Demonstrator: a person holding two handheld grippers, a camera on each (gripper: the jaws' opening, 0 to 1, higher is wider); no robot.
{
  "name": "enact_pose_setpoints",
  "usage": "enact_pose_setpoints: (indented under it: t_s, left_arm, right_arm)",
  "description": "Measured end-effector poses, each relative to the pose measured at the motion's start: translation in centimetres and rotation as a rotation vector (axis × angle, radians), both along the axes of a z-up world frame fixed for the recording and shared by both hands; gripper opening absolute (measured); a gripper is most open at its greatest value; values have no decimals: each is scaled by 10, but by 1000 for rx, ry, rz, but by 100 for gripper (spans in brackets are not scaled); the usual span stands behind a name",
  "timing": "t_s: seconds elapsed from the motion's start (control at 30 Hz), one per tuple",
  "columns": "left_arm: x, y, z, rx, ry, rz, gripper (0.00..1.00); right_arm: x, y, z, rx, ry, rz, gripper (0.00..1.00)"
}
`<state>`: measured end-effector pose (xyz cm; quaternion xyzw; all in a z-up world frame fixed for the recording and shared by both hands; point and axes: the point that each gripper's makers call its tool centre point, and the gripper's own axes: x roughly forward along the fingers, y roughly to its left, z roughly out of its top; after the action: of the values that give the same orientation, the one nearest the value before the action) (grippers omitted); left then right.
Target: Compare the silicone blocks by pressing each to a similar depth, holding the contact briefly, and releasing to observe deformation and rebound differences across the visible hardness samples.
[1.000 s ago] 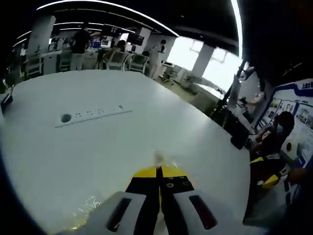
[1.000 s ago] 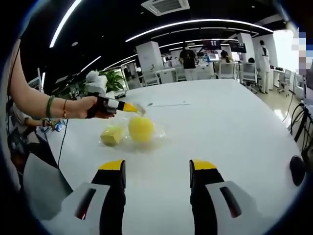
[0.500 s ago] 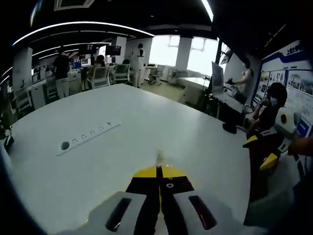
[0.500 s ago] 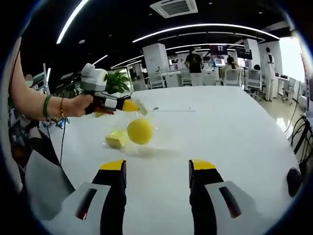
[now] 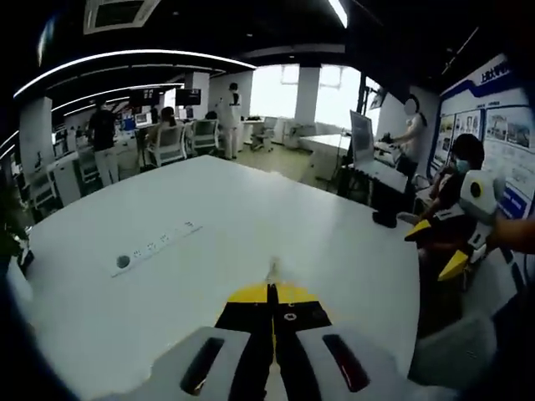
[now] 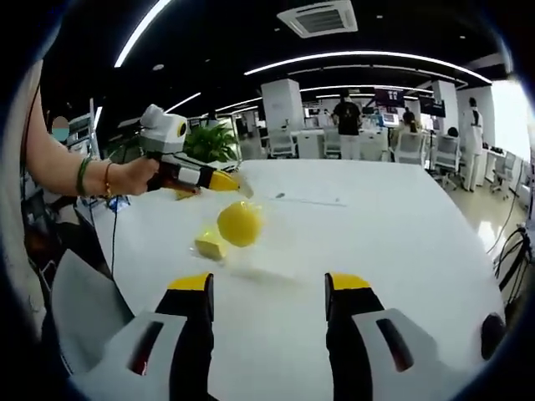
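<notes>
Right gripper view: bag of samples hangs lifted off the table

Right gripper (image 6: 269, 288) waits with jaws spread and empty above the white table (image 6: 401, 242); beyond it the left gripper (image 6: 241, 187), pinched on a clear bag's top, holds the yellow ball (image 6: 239, 223) and yellow block (image 6: 210, 245) in the air. Best to set the bag down flat before pressing. A second ago they rested on the table; the lift has continued since.

Hand-held gripper (image 5: 272, 294) jaws closed, white table (image 5: 209, 225), power strip (image 5: 156, 248)
</notes>
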<state>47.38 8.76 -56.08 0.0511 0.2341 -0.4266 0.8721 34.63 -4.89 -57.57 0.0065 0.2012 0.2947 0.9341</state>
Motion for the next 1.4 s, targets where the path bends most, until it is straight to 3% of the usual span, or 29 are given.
enact_pose_setpoints:
  t_s: [0.2,0.4,0.6,0.8,1.13,1.4]
  left_arm:
    - [-15,16,27,0,-47,1,0]
    - [-30,32,55,-19,-75,-5,0]
    - [-42,38,71,-7,-114,-36,0]
    - [-54,40,79,-2,-117,-70,0]
    - [-68,33,94,-17,-117,-125,0]
    - [-72,31,101,-10,-136,-152,0]
  right_arm:
    - [1,15,23,-10,-34,87,50]
    - [10,36,47,-51,-70,231,51]
    - [25,63,63,-114,-75,401,53]
    - [41,99,71,-173,-74,564,55]
    - [49,161,58,-297,-26,830,55]
    - [51,181,35,-383,26,948,53]
